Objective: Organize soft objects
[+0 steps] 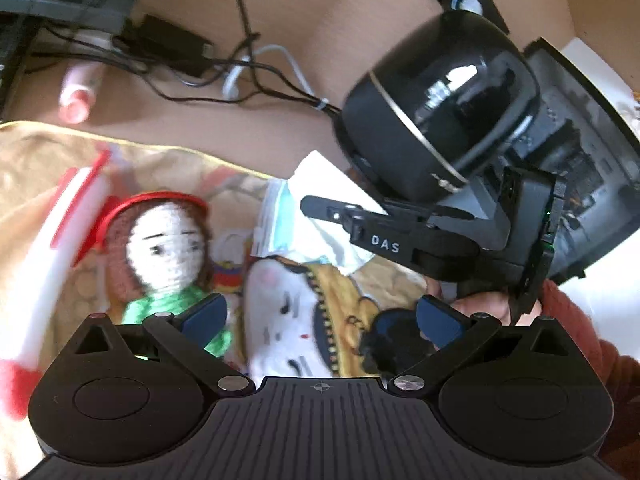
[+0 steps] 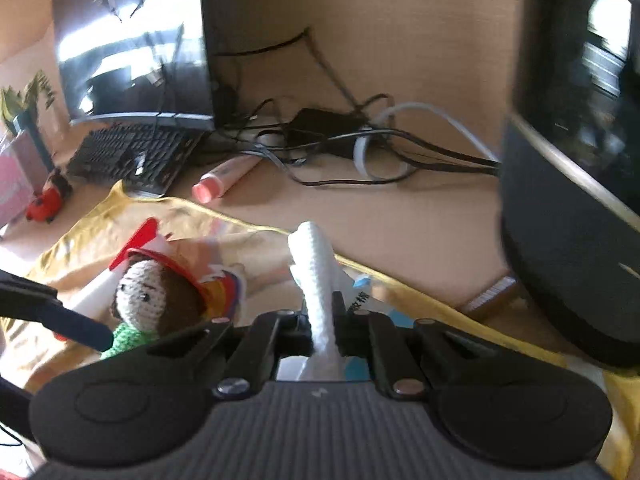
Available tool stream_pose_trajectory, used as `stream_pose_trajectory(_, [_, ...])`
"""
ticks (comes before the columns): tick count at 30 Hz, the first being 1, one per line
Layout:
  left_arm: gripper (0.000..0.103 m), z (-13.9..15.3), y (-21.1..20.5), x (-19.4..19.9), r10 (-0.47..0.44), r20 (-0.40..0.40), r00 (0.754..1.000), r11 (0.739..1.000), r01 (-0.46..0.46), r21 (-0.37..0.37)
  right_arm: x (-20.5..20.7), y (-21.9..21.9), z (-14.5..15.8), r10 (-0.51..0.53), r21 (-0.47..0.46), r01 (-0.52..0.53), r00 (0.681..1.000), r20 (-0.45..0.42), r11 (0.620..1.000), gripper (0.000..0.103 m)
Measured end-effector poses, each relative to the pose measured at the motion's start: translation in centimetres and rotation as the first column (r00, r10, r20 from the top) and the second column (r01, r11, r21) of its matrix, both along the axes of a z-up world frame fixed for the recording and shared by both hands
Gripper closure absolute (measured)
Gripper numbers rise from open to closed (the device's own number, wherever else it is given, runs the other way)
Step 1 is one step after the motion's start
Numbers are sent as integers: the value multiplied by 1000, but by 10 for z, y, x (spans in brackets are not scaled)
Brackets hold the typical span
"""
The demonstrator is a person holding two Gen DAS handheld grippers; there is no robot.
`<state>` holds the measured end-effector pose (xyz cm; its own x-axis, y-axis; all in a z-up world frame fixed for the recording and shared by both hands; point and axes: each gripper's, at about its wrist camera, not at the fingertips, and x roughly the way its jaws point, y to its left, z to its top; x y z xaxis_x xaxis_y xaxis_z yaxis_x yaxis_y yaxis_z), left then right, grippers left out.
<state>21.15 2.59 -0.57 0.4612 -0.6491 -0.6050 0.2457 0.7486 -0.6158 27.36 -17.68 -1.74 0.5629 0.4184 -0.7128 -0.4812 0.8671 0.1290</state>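
Note:
My left gripper (image 1: 320, 320) is open above a white plush toy (image 1: 288, 308) with a stitched face, its blue pads (image 1: 204, 316) wide apart. A crochet doll (image 1: 164, 252) with a red headband and green top lies to the left on a yellow cloth (image 1: 40, 152). My right gripper (image 2: 320, 312) is shut on a white ribbed soft piece (image 2: 314, 264) that sticks up between its fingers. In the left wrist view the right gripper (image 1: 320, 208) holds the white piece (image 1: 328, 176) over a pale blue tissue pack (image 1: 276, 224). The doll (image 2: 152, 300) sits left of the right gripper.
A round black speaker (image 1: 436, 108) stands at the right, close to the right gripper. Tangled cables (image 2: 340, 140), a pink tube (image 2: 224, 178), a keyboard (image 2: 128, 156) and a monitor (image 2: 132, 52) fill the back of the desk. A red-and-white plastic piece (image 1: 64, 240) lies left of the doll.

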Motion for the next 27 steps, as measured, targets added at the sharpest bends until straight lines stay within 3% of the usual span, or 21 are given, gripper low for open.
stream_pose_trajectory(6, [0,-3,-30,44,-84,-29,996,996,85,32,-3,-51,4,-143,-6,143,989,-22,990,95])
stream_pose_trajectory(14, [0,-17,-60,129,-95,-143,985,991,108,81,-4,-110,-6,-308,10,311,945,-107,950,94])
stream_pose_trajectory(16, [0,-27,-68,148,-93,-185,978,988,115,107,0,-112,-15,-311,28,318,939,-146,948,94])
stream_pose_trajectory(20, [0,-49,-79,165,-139,-265,954,984,163,70,8,-110,-27,-273,89,295,941,-200,951,94])
stream_pose_trajectory(24, [0,-52,-85,149,-228,-288,930,971,241,8,10,-104,-23,-191,157,226,958,-214,961,94])
stream_pose_trajectory(27, [0,-43,-80,120,-227,-300,927,973,231,-20,4,-99,-12,-134,165,168,971,-198,972,93])
